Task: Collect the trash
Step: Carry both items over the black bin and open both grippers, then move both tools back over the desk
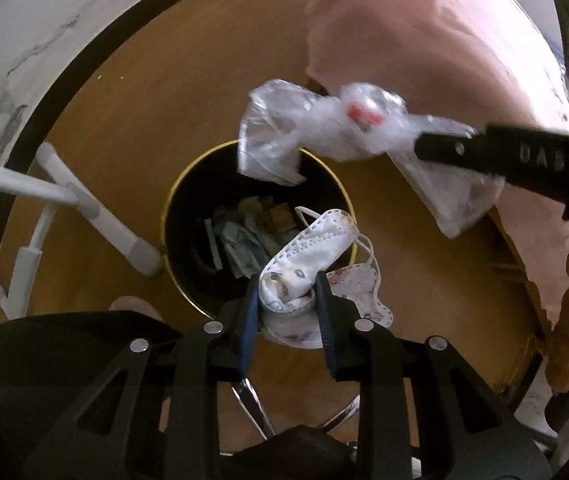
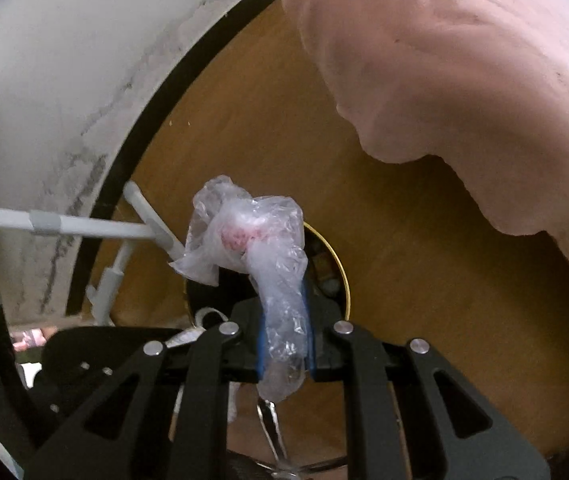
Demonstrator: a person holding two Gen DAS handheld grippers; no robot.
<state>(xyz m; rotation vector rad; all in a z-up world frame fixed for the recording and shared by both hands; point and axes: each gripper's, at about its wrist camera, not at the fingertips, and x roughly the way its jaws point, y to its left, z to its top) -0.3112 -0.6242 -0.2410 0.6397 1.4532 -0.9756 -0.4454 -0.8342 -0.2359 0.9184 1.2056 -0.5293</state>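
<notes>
In the left wrist view the left tool (image 1: 286,300) pinches 2 soft, light face masks (image 1: 304,268) above the bin (image 1: 172,200), while in the right wrist view the right tool (image 2: 284,340) squeezes a crinkly, slippery plastic bag (image 2: 252,236), best gripped at its bunched neck.

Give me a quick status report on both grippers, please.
Left gripper shut on face masks, above trash bin. Right gripper shut on crumpled plastic bag, also over bin. Nothing blocking the drop.
</notes>
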